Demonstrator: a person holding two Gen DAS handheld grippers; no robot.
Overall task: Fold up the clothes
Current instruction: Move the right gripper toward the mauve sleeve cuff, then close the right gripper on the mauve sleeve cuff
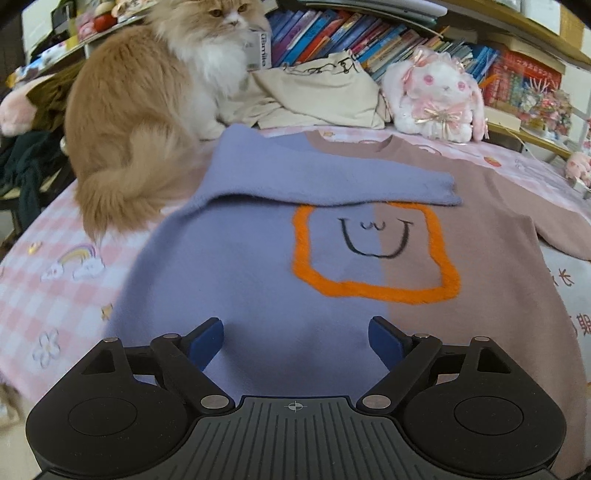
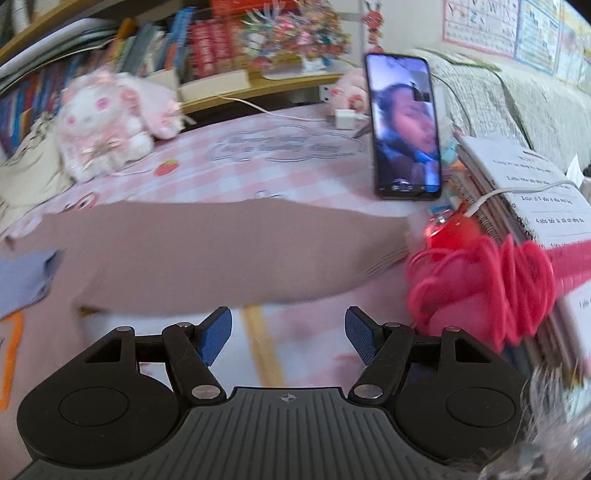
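Sweater [image 1: 258,266] lies flat on the pink checked bed [image 1: 55,295], its blue sleeve [image 1: 325,177] folded across the chest. Left gripper [image 1: 295,343] and right gripper [image 2: 288,332] hang released, holding nothing. Risks: the cat [image 1: 140,122] beside it may step on, and the brown sleeve [image 2: 207,251] could drag the pink toy [image 2: 480,280].

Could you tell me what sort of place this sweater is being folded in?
Most likely a child's bedroom at home. The sweater lies on a pink checked bed cover, crowded bookshelves run behind it, a plush rabbit sits beside them, and a fluffy cat rests on the bed.
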